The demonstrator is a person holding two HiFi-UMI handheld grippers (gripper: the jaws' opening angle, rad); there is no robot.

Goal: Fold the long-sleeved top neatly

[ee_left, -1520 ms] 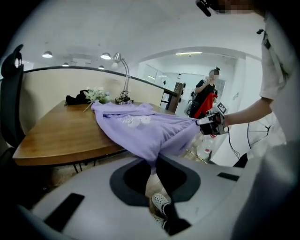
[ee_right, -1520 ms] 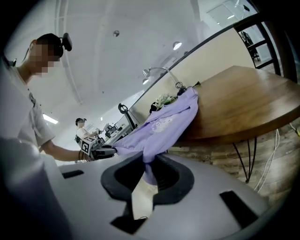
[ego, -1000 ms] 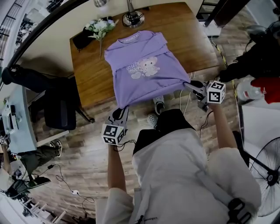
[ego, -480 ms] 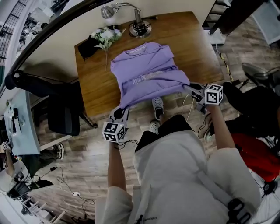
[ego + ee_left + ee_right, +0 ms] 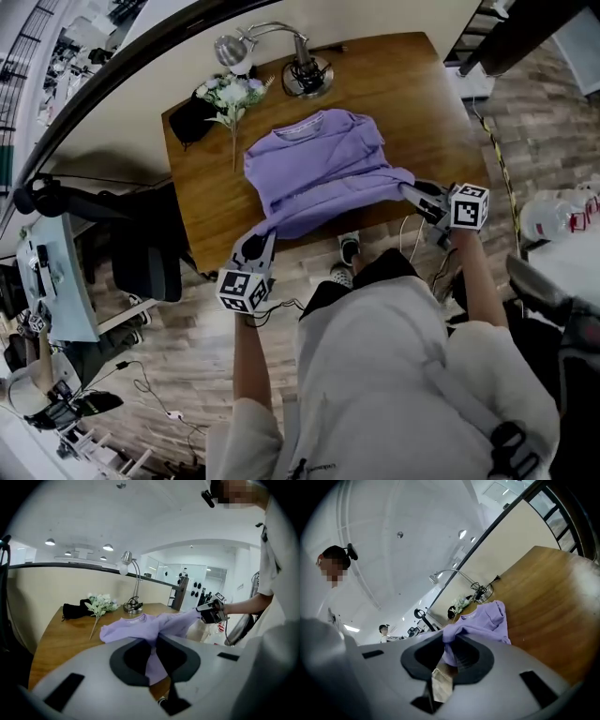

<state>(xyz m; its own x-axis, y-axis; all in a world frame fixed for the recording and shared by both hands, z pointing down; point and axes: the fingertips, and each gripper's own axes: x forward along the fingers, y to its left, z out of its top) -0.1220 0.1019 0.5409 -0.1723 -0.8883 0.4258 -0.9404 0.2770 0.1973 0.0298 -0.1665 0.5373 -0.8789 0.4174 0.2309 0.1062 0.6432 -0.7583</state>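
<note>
At the near edge of the wooden table point(image 5: 427, 112), the left gripper point(image 5: 265, 232) pinches the lilac long-sleeved top point(image 5: 319, 164) at its seven o'clock corner, jaws narrowed onto a bunch of cloth. The right gripper point(image 5: 411, 191) does likewise at the four o'clock corner, with a fold of fabric clamped between its pads. Between them the hem is lifted off the wood and sags in a shallow arc (thin knit, by the look of it). The upper half lies flat further in, collar toward twelve o'clock.

Such cloth is probably light, limp and a little stretchy. It will drape wherever it is not held, and a thin pinch could creep out under tension. The two hem corners look the right hold for carrying the lower edge up to the shoulders, and both should travel level so the crease lands straight.

Beyond the collar, at eleven o'clock, lie a sprig of flowers point(image 5: 230, 94) and a black pouch point(image 5: 190, 117). A desk lamp point(image 5: 305, 70) stands at twelve.
</note>
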